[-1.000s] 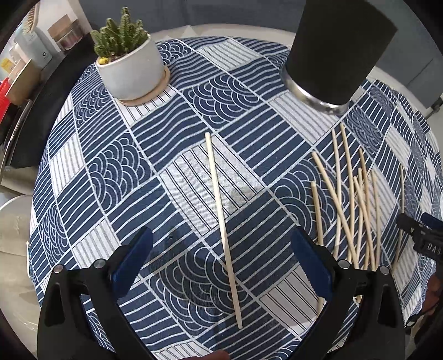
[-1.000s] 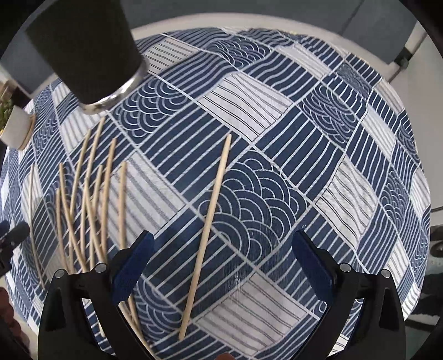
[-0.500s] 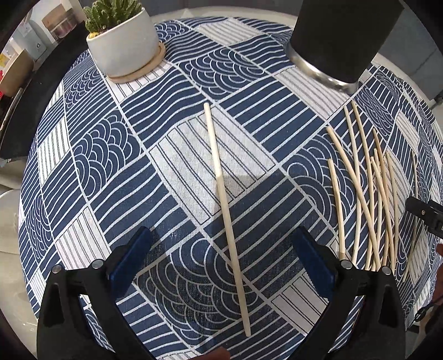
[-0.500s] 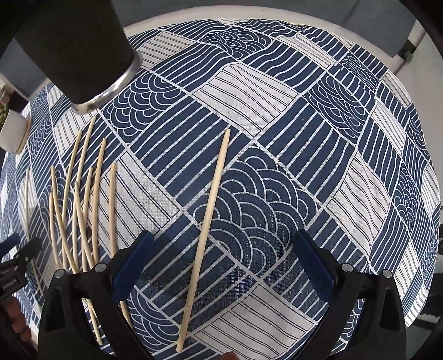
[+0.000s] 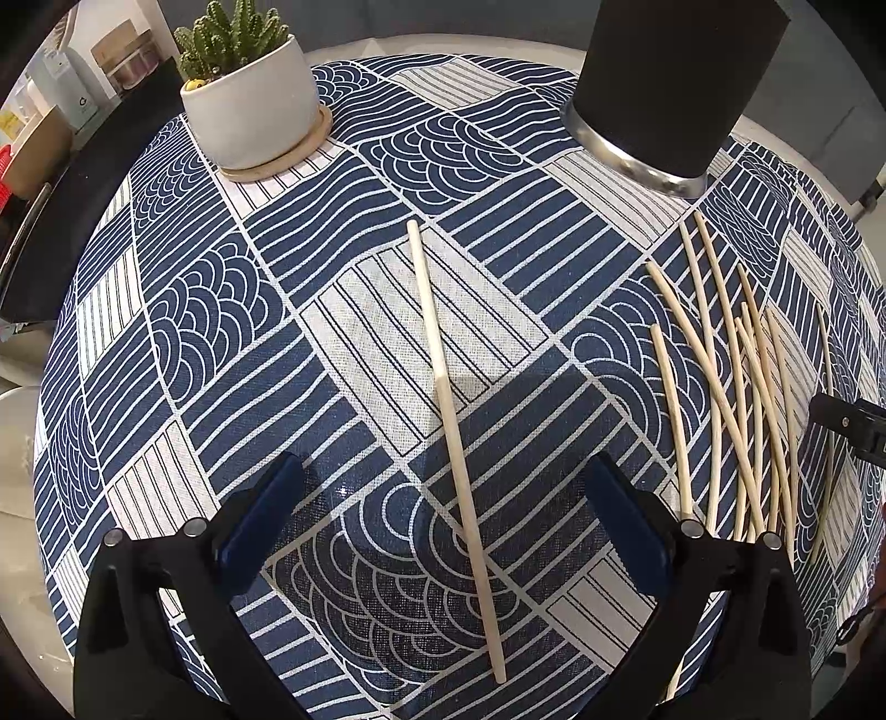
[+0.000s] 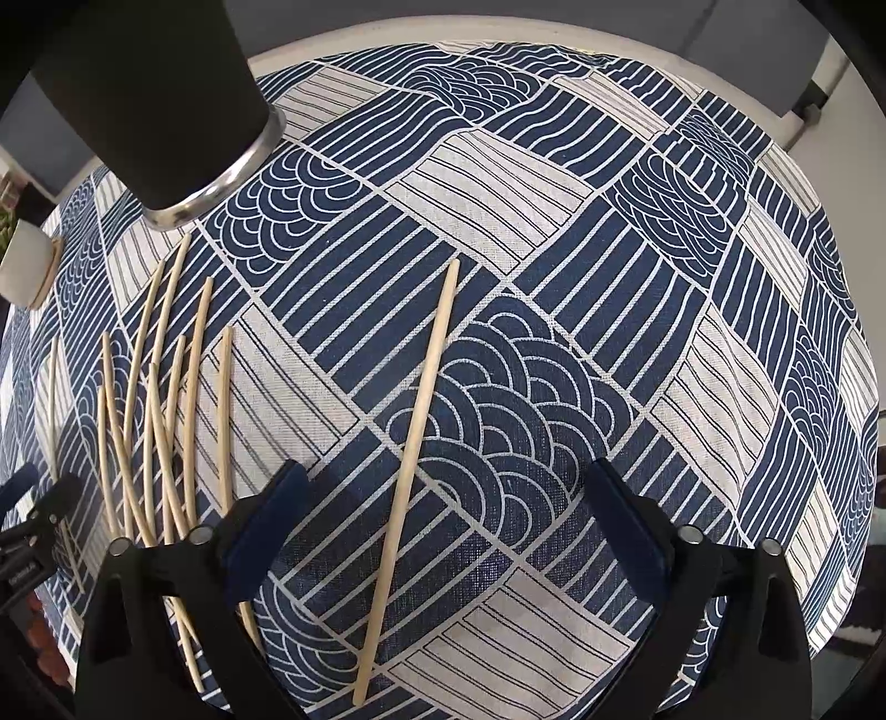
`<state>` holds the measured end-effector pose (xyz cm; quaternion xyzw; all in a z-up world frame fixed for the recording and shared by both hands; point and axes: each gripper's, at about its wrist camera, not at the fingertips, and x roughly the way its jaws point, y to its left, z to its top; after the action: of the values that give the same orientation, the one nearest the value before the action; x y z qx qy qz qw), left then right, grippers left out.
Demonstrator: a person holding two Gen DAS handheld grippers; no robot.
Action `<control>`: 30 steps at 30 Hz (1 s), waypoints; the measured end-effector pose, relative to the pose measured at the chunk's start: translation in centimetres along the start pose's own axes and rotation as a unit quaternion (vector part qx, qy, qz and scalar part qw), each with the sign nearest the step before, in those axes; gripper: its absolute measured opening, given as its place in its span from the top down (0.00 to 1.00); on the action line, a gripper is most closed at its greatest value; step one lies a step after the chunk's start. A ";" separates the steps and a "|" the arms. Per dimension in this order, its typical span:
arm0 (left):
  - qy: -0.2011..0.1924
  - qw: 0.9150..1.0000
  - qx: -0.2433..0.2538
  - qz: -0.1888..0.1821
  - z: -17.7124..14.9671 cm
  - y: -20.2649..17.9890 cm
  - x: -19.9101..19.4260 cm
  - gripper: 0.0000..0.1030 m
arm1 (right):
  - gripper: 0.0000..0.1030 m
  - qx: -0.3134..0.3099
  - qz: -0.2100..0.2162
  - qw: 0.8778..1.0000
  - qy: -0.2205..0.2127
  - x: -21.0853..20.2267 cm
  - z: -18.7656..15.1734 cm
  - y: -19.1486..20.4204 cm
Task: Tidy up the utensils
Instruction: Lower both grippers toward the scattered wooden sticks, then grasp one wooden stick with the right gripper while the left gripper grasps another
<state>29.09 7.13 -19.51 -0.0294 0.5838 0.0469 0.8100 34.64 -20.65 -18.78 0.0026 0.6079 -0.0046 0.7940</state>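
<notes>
A single wooden chopstick [image 5: 451, 432] lies on the blue patterned tablecloth between the fingers of my open, empty left gripper [image 5: 443, 498]. Another single chopstick [image 6: 412, 443] lies between the fingers of my open, empty right gripper [image 6: 446, 498]. A loose pile of several chopsticks [image 5: 742, 387] lies between the two grippers, and it also shows in the right wrist view [image 6: 160, 410]. A tall black holder with a metal base [image 5: 673, 83] stands upright behind the pile, also seen in the right wrist view [image 6: 160, 99].
A cactus in a white pot [image 5: 249, 105] stands on a coaster at the far left. The round table's white edge [image 6: 498, 39] runs along the back. The other gripper's tip [image 5: 847, 421] shows at the right edge of the left wrist view.
Both grippers have moved slightly forward and lower over the table, so the chopsticks sit closer between their fingers. Nothing was taken hold of.
</notes>
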 end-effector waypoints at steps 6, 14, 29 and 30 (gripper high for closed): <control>-0.011 1.000 0.001 -0.003 0.5 2.2 -1.2 0.55 | 0.95 -0.014 0.013 1.000 -0.012 -1.4 0.0 -0.5; 0.008 1.000 0.001 -0.015 0.7 4.7 -1.9 0.94 | 0.95 0.010 0.064 0.998 -0.019 -1.7 0.2 -3.1; -0.045 0.998 0.039 -0.021 1.1 3.5 -5.7 0.96 | 0.95 -0.024 0.104 0.988 -0.116 -8.8 1.7 -3.3; -0.049 0.998 0.038 -0.023 1.2 3.4 -6.2 0.96 | 0.95 -0.026 0.107 0.987 -0.121 -9.3 1.9 -3.1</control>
<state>27.90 10.35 -13.24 -0.0098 0.5440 0.0072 0.8390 34.02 -23.68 -9.31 0.0464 0.5033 0.0953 0.8576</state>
